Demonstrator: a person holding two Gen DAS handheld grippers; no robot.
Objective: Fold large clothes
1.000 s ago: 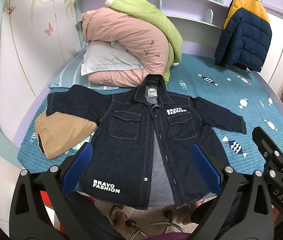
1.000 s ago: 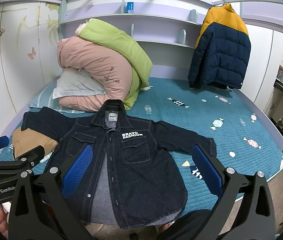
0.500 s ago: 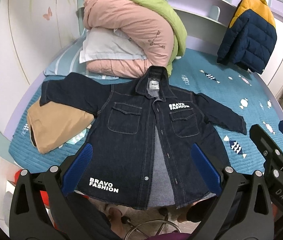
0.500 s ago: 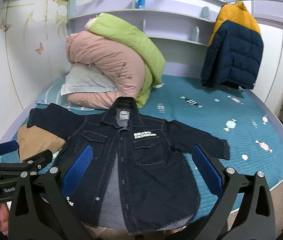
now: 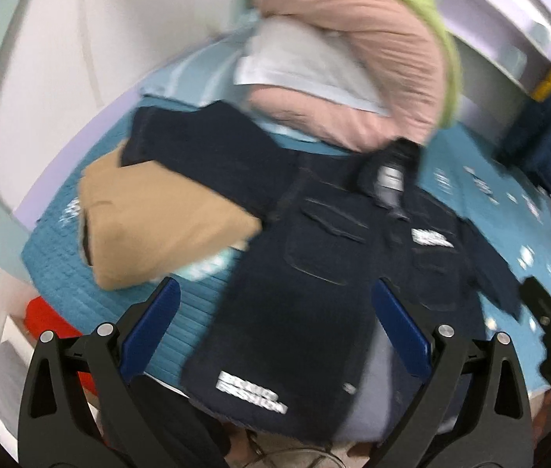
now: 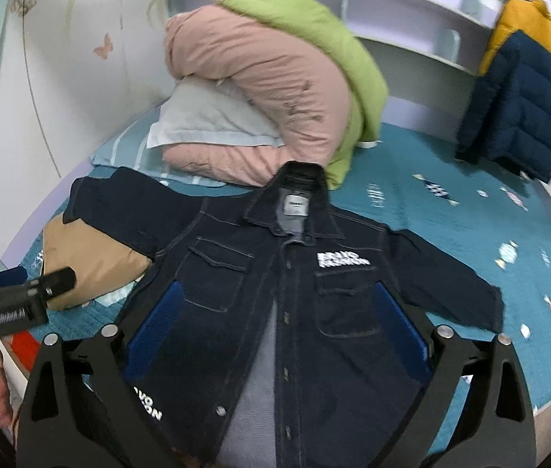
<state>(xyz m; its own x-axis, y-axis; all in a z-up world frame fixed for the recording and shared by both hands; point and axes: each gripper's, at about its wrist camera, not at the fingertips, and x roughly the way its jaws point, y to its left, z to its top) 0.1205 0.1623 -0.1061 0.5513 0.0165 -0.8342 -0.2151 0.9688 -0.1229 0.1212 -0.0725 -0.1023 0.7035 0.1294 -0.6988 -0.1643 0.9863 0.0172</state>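
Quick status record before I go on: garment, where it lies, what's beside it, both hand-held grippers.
garment: dark denim jacket, spread flat, front up, placket partly open
surface: teal quilted bed cover
sleeve overlap: one sleeve lies over a folded tan garment
behind collar: pink duvet with green duvet
left hand-held gripper: open, nothing between its jaws
right hand-held gripper: jaws closing, wide apart, nothing gripped
fold: not started

Jacket (image 6: 287, 312) flat on bed (image 6: 451, 241); bedding pile (image 6: 260, 89) behind collar; folded garment (image 6: 92, 261) under sleeve.
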